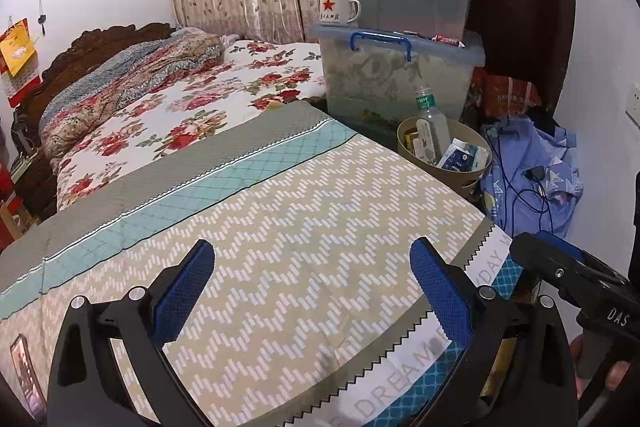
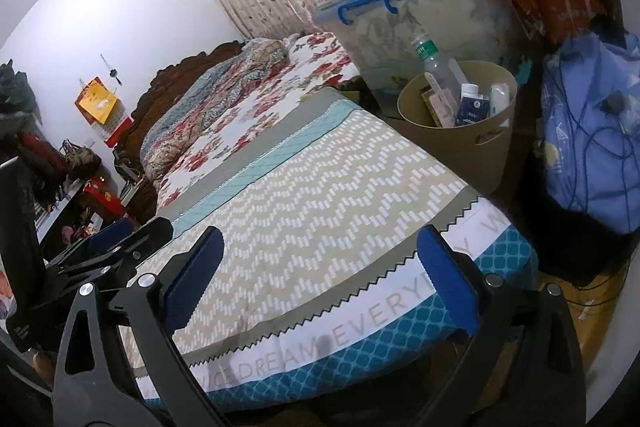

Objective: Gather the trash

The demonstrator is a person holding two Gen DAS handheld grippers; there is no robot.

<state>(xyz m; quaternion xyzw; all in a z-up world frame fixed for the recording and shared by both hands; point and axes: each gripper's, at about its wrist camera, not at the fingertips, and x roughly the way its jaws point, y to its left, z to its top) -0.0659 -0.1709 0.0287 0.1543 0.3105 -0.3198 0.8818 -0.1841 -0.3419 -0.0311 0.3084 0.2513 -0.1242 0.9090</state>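
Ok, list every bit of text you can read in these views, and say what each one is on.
"DREAM EVERYDAY" on the white band of the bedsheet; letters before it are blurred.
"DAS" on the right gripper body.
Mug: red star, characters below too blurred to read.
Bottle label and cartons in the bin: too small to read.

I see both tools as matt black plastic with bright metal pivot pins; the left tool and right tool carry blue pads with a rough, knurled grip texture. The bed cover is matt woven cloth. At 1 o'clock, the bin is smooth matt tan plastic; the bottle in it is clear glossy plastic. The storage box is translucent plastic. The mug looks glossy enamel.
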